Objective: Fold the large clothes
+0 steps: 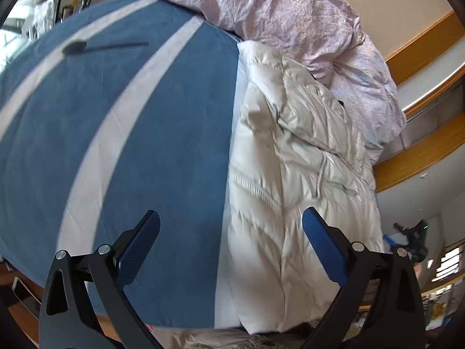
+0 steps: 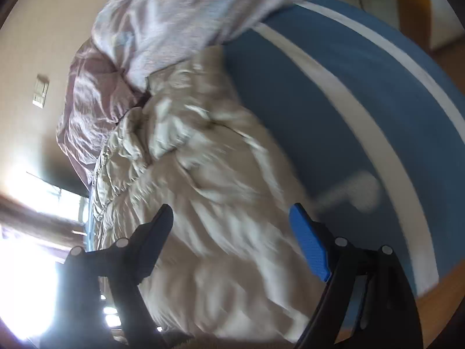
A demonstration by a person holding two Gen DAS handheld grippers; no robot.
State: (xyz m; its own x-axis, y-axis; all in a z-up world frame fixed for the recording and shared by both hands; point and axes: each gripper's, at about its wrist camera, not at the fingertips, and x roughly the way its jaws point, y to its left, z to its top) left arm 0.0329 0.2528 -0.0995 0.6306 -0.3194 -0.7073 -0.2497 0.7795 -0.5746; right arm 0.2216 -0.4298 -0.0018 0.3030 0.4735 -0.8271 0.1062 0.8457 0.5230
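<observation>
Both claws gape wide and hold nothing: the left gripper [image 1: 231, 226] and the right gripper [image 2: 231, 218] hang above a puffy, quilted white jacket [image 1: 293, 157] crumpled along the edge of a smooth blue bedspread [image 1: 162, 122] with pale stripes. A wrinkled pink duvet [image 1: 290, 17] heaps against the jacket's far side.
</observation>
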